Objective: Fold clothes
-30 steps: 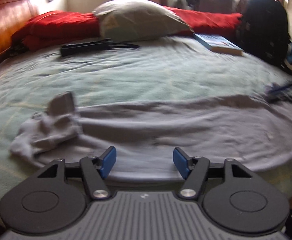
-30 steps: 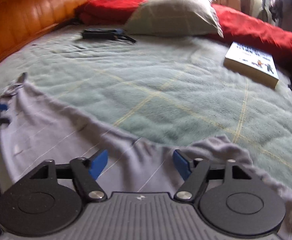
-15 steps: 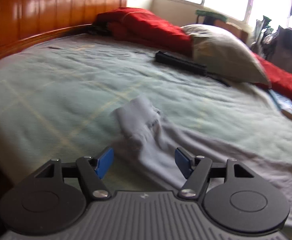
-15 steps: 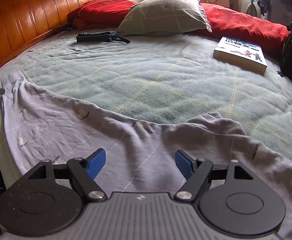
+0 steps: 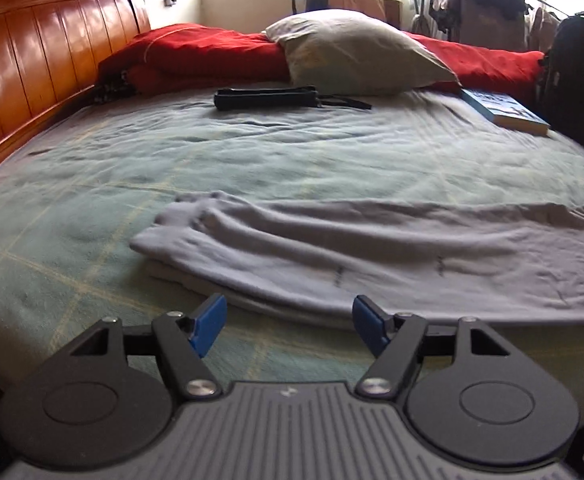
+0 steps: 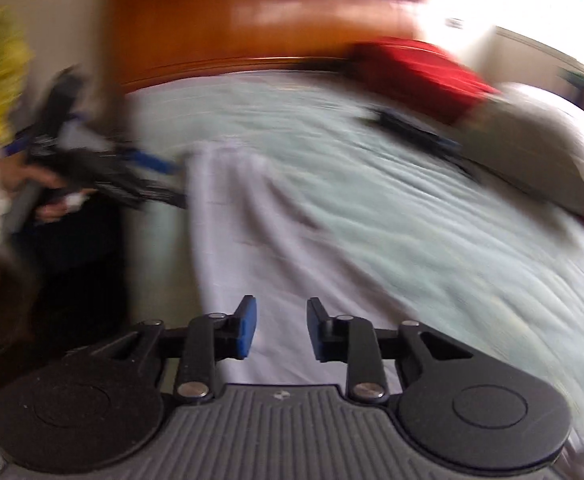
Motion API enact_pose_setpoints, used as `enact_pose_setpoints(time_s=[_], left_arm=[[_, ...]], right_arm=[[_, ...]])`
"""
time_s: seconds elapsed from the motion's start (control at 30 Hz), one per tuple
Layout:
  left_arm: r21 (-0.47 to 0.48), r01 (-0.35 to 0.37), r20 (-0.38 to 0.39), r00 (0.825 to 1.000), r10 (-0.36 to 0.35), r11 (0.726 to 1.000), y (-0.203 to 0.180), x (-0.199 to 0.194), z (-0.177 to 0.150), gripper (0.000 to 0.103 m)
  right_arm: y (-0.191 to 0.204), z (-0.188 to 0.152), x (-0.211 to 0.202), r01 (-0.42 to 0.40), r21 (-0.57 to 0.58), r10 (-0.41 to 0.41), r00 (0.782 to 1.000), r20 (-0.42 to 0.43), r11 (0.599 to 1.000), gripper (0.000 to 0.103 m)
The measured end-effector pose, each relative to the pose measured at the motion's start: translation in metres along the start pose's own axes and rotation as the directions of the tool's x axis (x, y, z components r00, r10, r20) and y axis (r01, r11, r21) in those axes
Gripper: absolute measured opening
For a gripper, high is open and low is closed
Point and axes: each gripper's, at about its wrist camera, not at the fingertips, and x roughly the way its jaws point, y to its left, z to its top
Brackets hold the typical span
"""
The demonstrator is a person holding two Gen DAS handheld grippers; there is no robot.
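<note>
Grey cotton garment [image 5: 371, 256] flat on green blanket [image 5: 252, 160]; left gripper [image 5: 290, 326] widening, right gripper [image 6: 282, 330] narrowing, both empty.

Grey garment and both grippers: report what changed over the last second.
The right gripper swung left toward the garment's other end, its view blurred; its jaws are closing with nothing pinched. The left gripper, jaws opening, faces the grey garment, whose crumpled sleeve end now lies flatter. Pillow, book and black case stayed put.

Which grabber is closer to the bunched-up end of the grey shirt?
Left. The left gripper sits right before the grey shirt's bunched end, jaws opening, nothing between them. The right gripper is at the other end, closing.
</note>
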Motion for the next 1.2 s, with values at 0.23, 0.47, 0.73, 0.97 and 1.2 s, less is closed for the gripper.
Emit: enact_pose_setpoints(time_s=[0.23,0.47,0.73,0.97,1.2], left_arm=[[-0.058,0.008,-0.005,1.0,-0.008,0.998,0.013,-0.005,-0.011,0.075],[-0.057,0.025,0.003,1.0,-0.025,0.998,0.012,-0.003,-0.015,0.076],[-0.027,0.068,0.03,0.997,-0.067,0.997,-0.001,-0.006,-0.011,0.079],[-0.019,0.083,0.037,0.996,-0.082,0.996,-0.006,-0.006,-0.01,0.08],[-0.017,0.084,0.03,0.996,-0.084,0.996,-0.009,-0.006,-0.011,0.08]], right_arm=[[0.042,0.02,0.066,-0.052,-0.191,0.036,0.996,-0.086,0.98,0.029],[0.033,0.018,0.08,-0.049,-0.172,0.026,0.991,-0.133,0.984,0.007],[0.019,0.017,0.067,-0.044,-0.142,0.023,0.989,-0.143,0.989,0.003],[0.022,0.009,0.061,-0.055,-0.139,0.034,0.988,-0.147,0.989,0.002],[0.03,0.009,0.066,-0.056,-0.135,0.037,0.99,-0.136,0.989,0.019]])
